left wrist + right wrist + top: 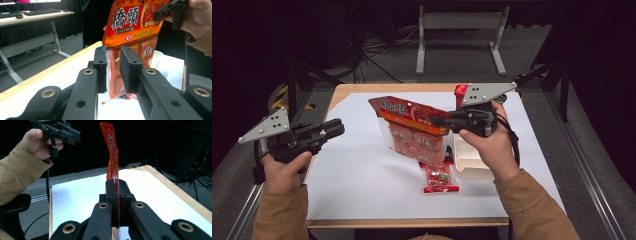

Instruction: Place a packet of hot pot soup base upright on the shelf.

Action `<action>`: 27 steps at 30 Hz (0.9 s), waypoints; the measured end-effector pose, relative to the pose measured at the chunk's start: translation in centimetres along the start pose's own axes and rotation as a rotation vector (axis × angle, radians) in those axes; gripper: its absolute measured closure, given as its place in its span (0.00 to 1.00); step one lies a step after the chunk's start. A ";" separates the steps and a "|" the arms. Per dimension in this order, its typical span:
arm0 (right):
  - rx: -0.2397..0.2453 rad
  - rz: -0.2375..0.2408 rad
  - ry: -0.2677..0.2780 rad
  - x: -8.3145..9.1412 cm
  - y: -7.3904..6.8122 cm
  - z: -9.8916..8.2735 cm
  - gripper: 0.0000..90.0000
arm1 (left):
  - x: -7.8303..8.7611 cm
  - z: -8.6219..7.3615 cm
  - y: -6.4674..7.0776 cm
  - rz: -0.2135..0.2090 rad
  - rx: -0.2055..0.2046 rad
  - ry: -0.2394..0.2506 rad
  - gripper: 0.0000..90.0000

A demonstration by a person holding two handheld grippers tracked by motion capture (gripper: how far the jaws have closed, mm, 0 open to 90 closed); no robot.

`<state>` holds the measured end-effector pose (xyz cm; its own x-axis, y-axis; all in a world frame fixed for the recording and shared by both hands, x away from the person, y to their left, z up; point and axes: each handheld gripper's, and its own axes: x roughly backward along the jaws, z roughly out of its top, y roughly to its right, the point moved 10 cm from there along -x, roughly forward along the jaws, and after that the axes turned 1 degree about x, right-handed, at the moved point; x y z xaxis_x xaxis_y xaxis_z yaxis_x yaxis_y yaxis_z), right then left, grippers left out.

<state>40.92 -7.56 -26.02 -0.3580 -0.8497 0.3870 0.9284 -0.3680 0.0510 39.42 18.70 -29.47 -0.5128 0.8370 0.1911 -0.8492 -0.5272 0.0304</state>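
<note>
We take the white sheet-covered wooden table (pixel 362 180) as our reference. Above its centre hangs a large orange-red plastic snack bag with white printed characters (pixel 412 125), lifted clear of the sheet and tilted, its header end pointing to the far left corner of the table.

We hold the right gripper (pixel 437 120) over the right half of the table. Its two black jaws are pressed together on the bag's upper right edge. In the right gripper view the thin film (pixel 112 152) passes straight between the pads and rises edge-on above them, with a further strip visible below the jaws.

We hold the left gripper (pixel 337 129) off the left edge of the table, well apart from the bag. Its jaws stand at a narrow gap with nothing between them. In the left gripper view the bag (pixel 132 27) shows through that gap, but it hangs farther off and touches neither pad.

On the table below the bag lies a small red transparent candy packet (pixel 440 179). Just to the right of it, under the right hand, sits a shallow cream-coloured tray (pixel 472 167).
</note>
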 end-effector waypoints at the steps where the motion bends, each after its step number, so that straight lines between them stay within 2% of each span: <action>1: 0.000 -0.005 -0.001 0.3 0.2 0.1 1.00 | 0.0 -0.1 0.0 0.000 0.000 -0.003 0.85; 6: -0.007 -0.027 0.005 1.6 1.1 0.6 1.00 | -0.1 -0.3 -0.2 0.001 0.008 -0.010 0.83; 18: 0.021 -0.063 0.000 4.3 3.0 1.7 1.00 | -0.5 -1.0 -1.0 0.035 0.047 -0.039 0.67; 22: 0.023 -0.077 -0.003 5.3 3.6 2.1 1.00 | -0.7 -1.4 -1.5 0.062 0.063 -0.057 0.59; 27: 0.034 -0.103 -0.015 6.3 4.3 2.0 1.00 | -0.9 -1.8 -1.7 0.057 0.082 -0.071 0.56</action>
<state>42.85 -13.77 -21.49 -0.4503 -0.8024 0.3916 0.8898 -0.4397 0.1223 41.11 19.07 -31.44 -0.5476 0.7942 0.2635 -0.8040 -0.5866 0.0974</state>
